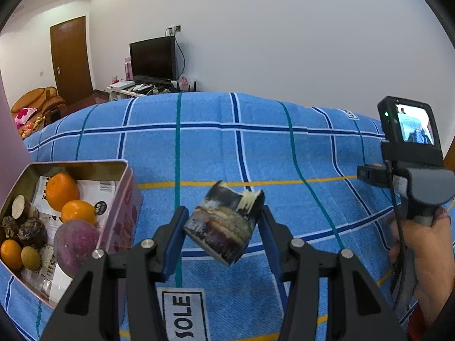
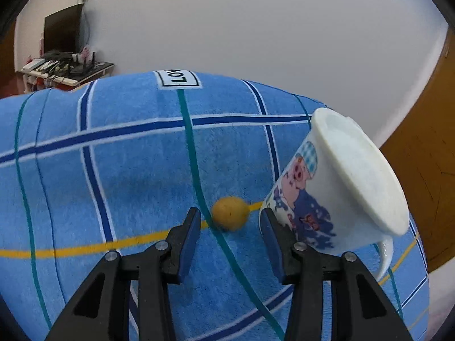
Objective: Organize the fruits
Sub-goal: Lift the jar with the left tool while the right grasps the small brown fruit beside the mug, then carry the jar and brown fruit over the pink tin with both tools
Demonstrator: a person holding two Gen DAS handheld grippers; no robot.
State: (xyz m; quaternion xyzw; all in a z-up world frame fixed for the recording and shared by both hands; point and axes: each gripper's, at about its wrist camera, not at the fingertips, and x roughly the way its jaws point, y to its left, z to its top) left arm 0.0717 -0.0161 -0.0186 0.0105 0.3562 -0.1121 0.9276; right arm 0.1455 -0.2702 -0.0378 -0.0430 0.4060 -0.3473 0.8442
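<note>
The left gripper (image 1: pixel 224 227) clamped a brown glazed ceramic cup (image 1: pixel 226 223) above the blue plaid towel (image 1: pixel 284 156); it would do best kept level near the pink metal tin (image 1: pixel 125 199) of fruit. The right gripper (image 2: pixel 230 237) stood released behind a small yellow round fruit (image 2: pixel 230 213), the white cartoon mug (image 2: pixel 341 187) crowding its right side

surface: blue checked towel (image 1: pixel 284 153) | on it: pink tin (image 1: pixel 125 199), small yellow fruit (image 2: pixel 229 212)
</note>
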